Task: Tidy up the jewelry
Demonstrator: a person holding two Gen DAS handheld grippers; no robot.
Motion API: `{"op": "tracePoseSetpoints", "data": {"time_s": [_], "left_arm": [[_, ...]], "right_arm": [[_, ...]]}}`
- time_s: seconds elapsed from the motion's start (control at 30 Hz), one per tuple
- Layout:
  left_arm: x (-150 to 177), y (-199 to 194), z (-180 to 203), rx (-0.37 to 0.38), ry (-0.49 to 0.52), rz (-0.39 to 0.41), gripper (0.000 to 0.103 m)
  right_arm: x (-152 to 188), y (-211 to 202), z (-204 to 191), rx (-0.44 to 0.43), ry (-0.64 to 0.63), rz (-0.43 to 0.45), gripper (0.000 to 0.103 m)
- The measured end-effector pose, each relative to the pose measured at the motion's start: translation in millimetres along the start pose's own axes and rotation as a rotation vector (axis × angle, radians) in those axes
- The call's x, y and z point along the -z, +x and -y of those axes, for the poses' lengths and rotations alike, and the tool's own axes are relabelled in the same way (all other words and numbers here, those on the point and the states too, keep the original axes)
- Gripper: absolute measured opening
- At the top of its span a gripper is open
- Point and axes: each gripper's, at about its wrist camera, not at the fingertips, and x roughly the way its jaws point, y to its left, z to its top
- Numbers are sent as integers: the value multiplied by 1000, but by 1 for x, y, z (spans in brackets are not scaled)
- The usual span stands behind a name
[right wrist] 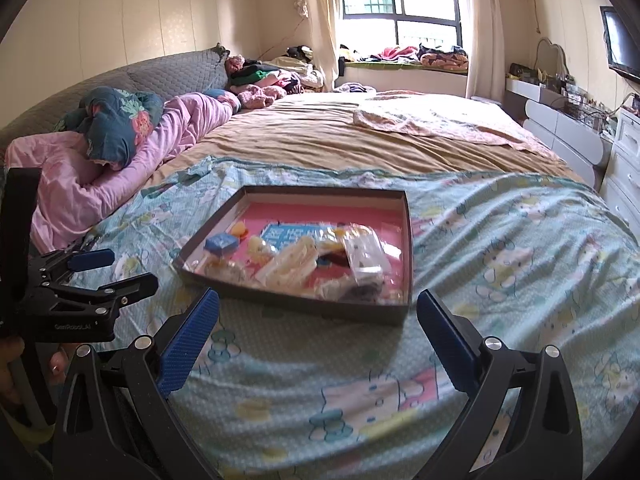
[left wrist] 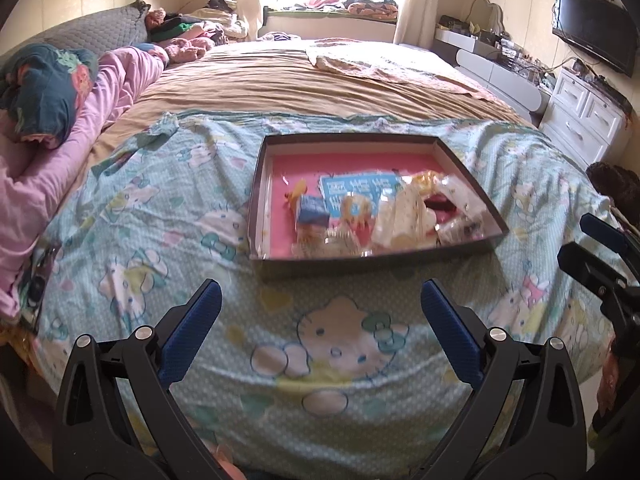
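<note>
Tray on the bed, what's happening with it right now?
Nothing is being handled yet. A shallow dark-walled tray with a pink floor sits on the cartoon-cat bedsheet, holding a jumble of small items: a blue box, clear plastic packets and yellow pieces. The left gripper and right gripper both hover short of the tray's near edge, jaws wide open and empty. Sorting has not visibly started.

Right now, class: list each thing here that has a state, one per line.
left gripper: open, holding nothing
right gripper: open, holding nothing
tray: lidless, flat on the bedspread
small blue box: shut, inside the tray
clear packets: heaped in the tray
television: off
</note>
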Motion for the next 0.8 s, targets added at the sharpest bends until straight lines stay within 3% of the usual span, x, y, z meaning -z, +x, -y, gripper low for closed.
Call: {"op": "tracePoseSetpoints", "data": {"time_s": [0.43, 0.8], "left_arm": [[41, -5, 6, 11, -11, -4, 93], [51, -7, 8, 11, -23, 1, 93]], "right_arm": [[40, -5, -6, 2, -2, -43, 98], [54, -3, -3, -6, 10, -67, 98]]}}
